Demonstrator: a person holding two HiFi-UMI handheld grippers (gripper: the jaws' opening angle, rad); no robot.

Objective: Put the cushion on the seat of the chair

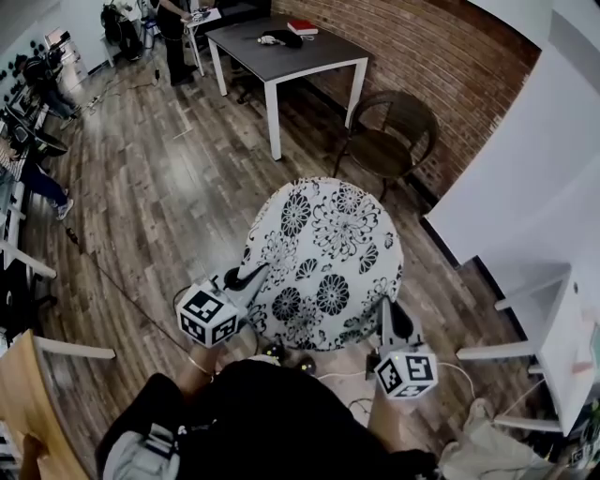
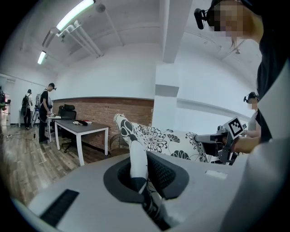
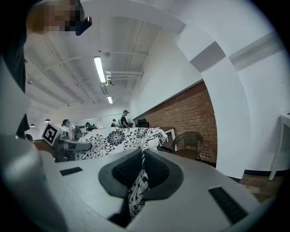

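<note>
Cushion (image 1: 323,262) held up above floor, spread flat between both claws; left claw (image 1: 249,276) clenched on its near-left edge, right claw (image 1: 387,311) clenched on its near-right edge; chair (image 1: 389,141) well apart, by brick wall, seat bare; remaining, by my judgement: carry over, lay on seat.

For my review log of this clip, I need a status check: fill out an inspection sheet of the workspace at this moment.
Surface: wooden floor; no worktop in use.
Job's things: floral cushion held in the air, short of the wicker chair; nothing seen on its seat.
Clutter: red book and a dark item on the grey table.
Grippers: left gripper and right gripper each shut on the cushion's edge.
Cables: thin cable across the floor.
Surroundings: brick wall, people at the far end.
</note>
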